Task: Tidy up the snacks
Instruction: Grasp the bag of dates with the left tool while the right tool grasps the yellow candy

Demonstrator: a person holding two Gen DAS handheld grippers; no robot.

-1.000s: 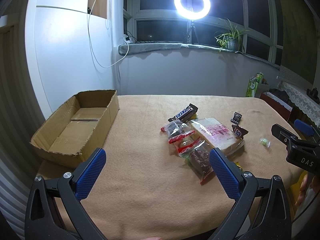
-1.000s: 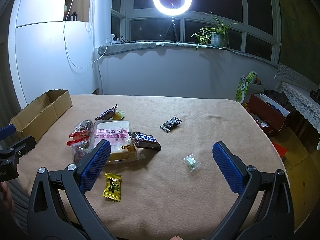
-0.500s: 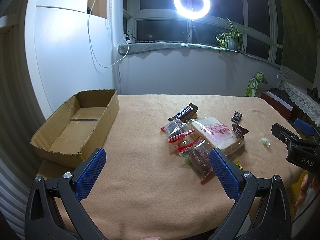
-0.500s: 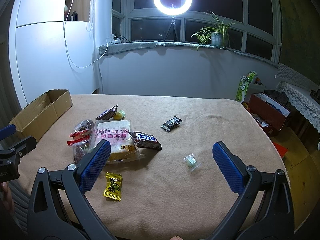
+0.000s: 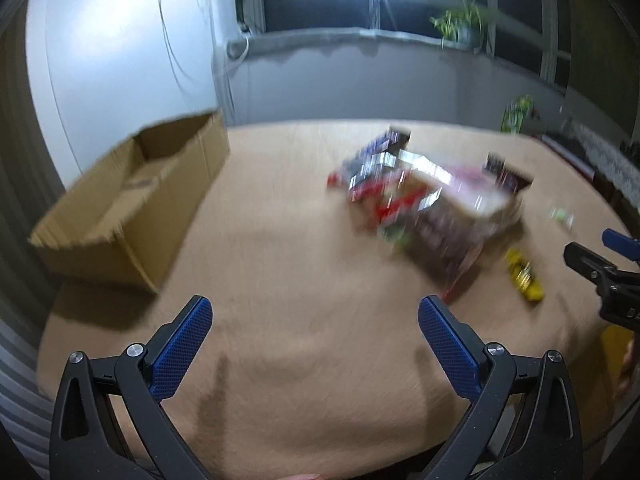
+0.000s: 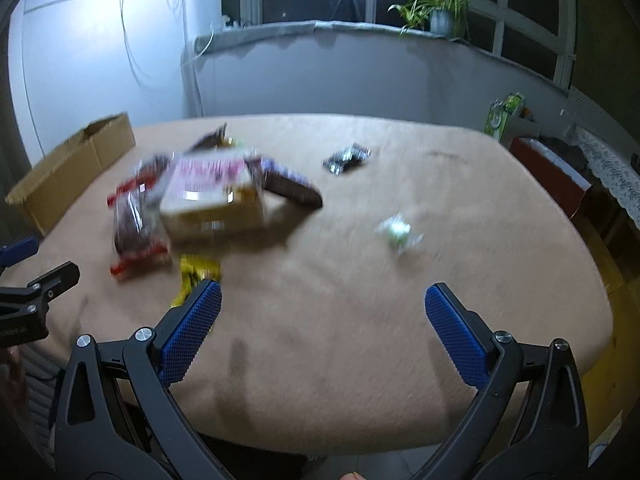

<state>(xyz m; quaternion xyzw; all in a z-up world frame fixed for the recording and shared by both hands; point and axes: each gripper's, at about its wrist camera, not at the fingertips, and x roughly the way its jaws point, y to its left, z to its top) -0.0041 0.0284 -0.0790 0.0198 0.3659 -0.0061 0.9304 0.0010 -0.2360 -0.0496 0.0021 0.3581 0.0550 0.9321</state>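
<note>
A blurred pile of snack packets (image 5: 424, 200) lies mid-table, with a large pink-labelled bread bag (image 6: 212, 188) on top. A yellow candy (image 5: 524, 276) lies to its right and shows beside my right gripper's left finger (image 6: 192, 276). A small green candy (image 6: 398, 232) and a dark packet (image 6: 346, 158) lie apart to the right. An open cardboard box (image 5: 128, 196) stands at the left. My left gripper (image 5: 316, 344) and right gripper (image 6: 322, 332) are both open and empty, above the table's near part.
The table (image 5: 280, 280) has a tan cloth. The right gripper's body (image 5: 600, 276) shows at the right edge of the left wrist view. A windowsill with a potted plant (image 6: 436, 16) lies behind. A red box (image 6: 552, 176) stands on the floor at the right.
Both grippers have moved forward and down toward the table; the snacks and box look larger and blurred. Both stay open and empty.
</note>
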